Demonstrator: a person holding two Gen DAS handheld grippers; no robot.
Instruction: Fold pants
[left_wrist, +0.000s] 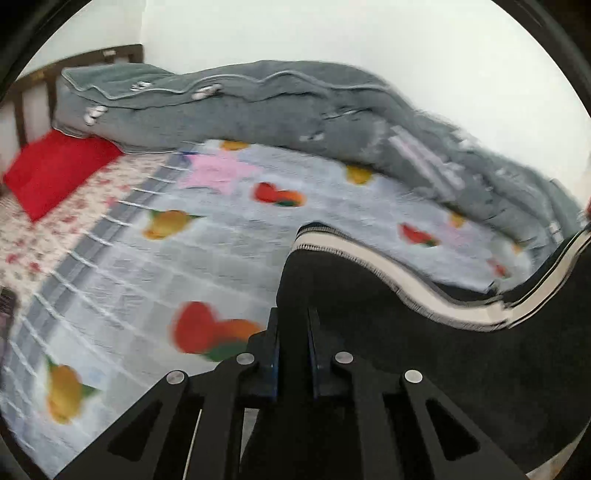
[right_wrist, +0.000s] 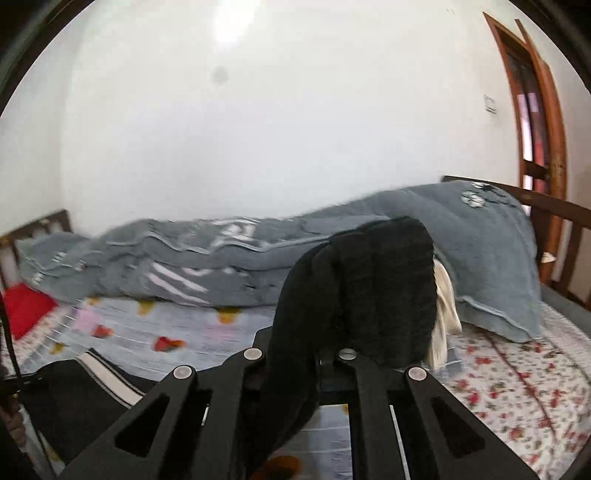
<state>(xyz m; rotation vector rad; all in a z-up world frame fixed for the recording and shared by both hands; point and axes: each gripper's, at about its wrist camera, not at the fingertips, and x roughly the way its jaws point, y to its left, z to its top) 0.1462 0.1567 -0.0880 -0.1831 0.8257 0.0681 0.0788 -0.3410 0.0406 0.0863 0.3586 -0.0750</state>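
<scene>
The scene is filled by a bed (left_wrist: 155, 266) spread with a pale blue quilted sheet (left_wrist: 332, 206) printed with fruit, and a floral sheet (right_wrist: 517, 387) is seen at its right end in the right wrist view. Along the far side of the bed, against a white wall (right_wrist: 258, 129), a long grey quilt (left_wrist: 258, 107) is heaped, with a grey pillow (right_wrist: 491, 266) at its right end. A dark wooden bed frame (left_wrist: 122, 53) is seen at the far left, and a brown wooden door frame (right_wrist: 546, 122) at the far right. The black pants (left_wrist: 424, 350), edged with a cream side stripe (left_wrist: 417, 291), are held raised above the near right part of the bed, stretched between the two claws and sagging in a curve toward the right in the left wrist view. A red cushion (left_wrist: 55, 173) is laid at the far left of the bed, beside the frame. The left claw (left_wrist: 293, 332) is seen nearly closed, with black fabric of the pants pinched between its fingers (left_wrist: 272, 339). The right claw (right_wrist: 317, 354) is likewise closed upon a bunched fold of the pants, which is draped up and over the fingertips so that they are hidden. A tuft of white fabric (right_wrist: 445, 317) is seen protruding at the right edge of that bunch. Both views are blurred.
</scene>
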